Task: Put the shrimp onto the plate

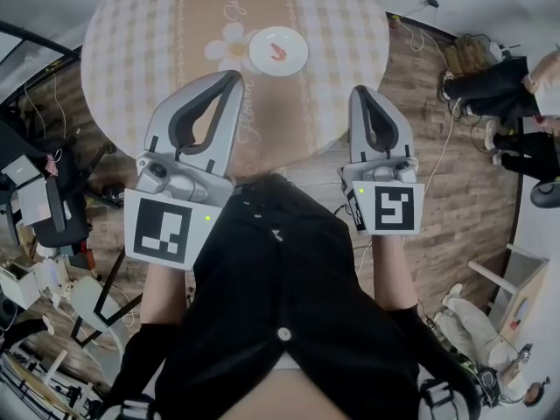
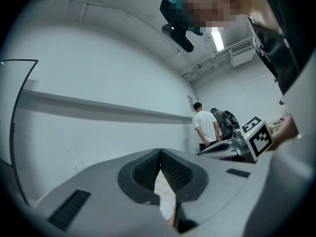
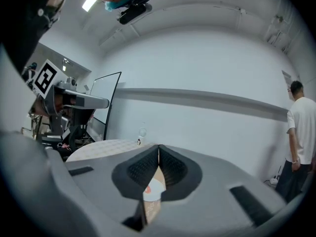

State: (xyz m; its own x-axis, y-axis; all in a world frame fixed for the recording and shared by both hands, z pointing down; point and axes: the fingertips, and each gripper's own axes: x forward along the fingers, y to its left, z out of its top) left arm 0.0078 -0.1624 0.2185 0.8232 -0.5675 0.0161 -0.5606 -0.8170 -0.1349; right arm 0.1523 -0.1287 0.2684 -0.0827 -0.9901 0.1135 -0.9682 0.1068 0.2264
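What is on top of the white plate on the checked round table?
One small orange-pink shrimp lies near the middle of the round white plate; nothing else shows on it. The checked tablecloth under the plate is covered.

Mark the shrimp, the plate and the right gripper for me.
shrimp (image 1: 277, 52), head view, middle of its body.
plate (image 1: 295, 61), head view, bare white part beside the shrimp.
right gripper (image 1: 361, 91), head view, tip of its shut jaws.
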